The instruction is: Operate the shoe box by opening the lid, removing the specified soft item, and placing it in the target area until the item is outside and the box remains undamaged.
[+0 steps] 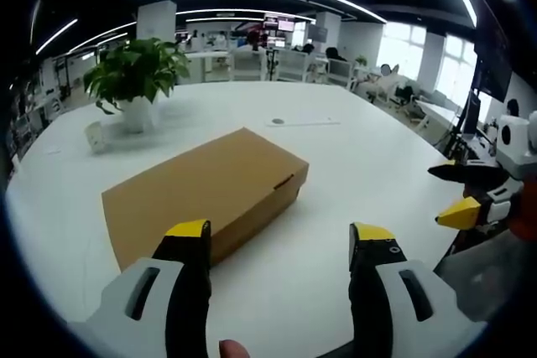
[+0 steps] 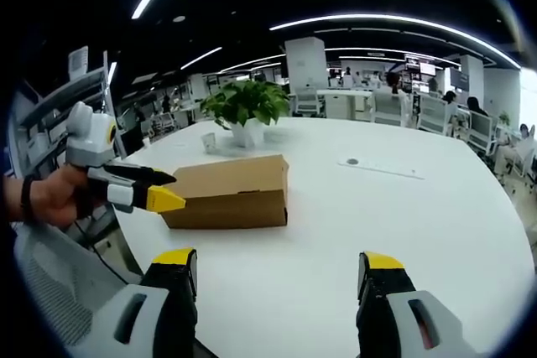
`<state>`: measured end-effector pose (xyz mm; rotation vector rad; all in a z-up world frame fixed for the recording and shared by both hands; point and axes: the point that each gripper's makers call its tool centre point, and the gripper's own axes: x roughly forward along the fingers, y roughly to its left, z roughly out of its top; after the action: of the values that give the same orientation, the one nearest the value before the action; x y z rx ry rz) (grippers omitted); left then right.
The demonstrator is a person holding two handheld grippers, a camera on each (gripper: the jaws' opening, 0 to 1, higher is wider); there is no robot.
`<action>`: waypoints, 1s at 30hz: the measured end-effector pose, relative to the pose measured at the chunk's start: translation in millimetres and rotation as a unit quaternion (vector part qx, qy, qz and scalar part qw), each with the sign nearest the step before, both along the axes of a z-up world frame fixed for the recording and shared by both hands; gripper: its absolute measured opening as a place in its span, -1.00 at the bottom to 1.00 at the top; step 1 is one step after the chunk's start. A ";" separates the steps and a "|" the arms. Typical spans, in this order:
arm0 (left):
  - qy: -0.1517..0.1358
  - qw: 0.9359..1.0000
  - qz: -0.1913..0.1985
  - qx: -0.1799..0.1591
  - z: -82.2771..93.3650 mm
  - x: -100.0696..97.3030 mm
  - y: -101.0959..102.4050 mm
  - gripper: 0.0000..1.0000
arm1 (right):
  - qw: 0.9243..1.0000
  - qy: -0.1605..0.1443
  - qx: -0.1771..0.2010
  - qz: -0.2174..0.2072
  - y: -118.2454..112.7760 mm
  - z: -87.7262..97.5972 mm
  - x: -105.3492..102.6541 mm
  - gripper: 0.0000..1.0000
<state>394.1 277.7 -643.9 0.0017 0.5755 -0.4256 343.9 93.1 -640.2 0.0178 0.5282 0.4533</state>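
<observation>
A brown cardboard shoe box [image 1: 205,194] lies on the white round table [image 1: 369,165], its lid down flat, so the inside is hidden. My left gripper [image 1: 280,232] hovers just short of the box's near end, jaws wide apart and open with nothing between them. My right gripper [image 1: 450,194] enters at the right, off the table's edge. In the right gripper view the box [image 2: 231,190] sits left of centre. My right gripper [image 2: 278,262] stands open over bare table [image 2: 403,224]. The left gripper [image 2: 170,189], held by a hand [image 2: 46,199], points at the box's end.
A potted green plant [image 1: 134,73] [image 2: 246,105] stands beyond the box, a small white cup-like object [image 1: 95,136] beside it. A flat white strip [image 1: 302,121] [image 2: 377,165] lies farther across. A grey chair [image 1: 487,266] [image 2: 50,291] sits at the table's edge. Desks and chairs fill the office behind.
</observation>
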 end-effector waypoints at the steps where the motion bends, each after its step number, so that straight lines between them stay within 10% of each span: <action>1: 0.000 1.000 0.000 0.000 0.0 0.0 0.0 0.30 | 1.000 0.000 0.000 0.000 0.2 0.2 -0.1 0.54; 30: 0.007 1.000 0.016 -0.015 -0.5 -1.1 6.9 0.27 | 1.000 0.022 0.011 0.013 10.0 -10.7 -5.0 0.52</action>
<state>393.1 284.7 -644.4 -0.0385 0.5829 -0.4026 338.8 103.1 -650.8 0.0417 0.5681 0.4839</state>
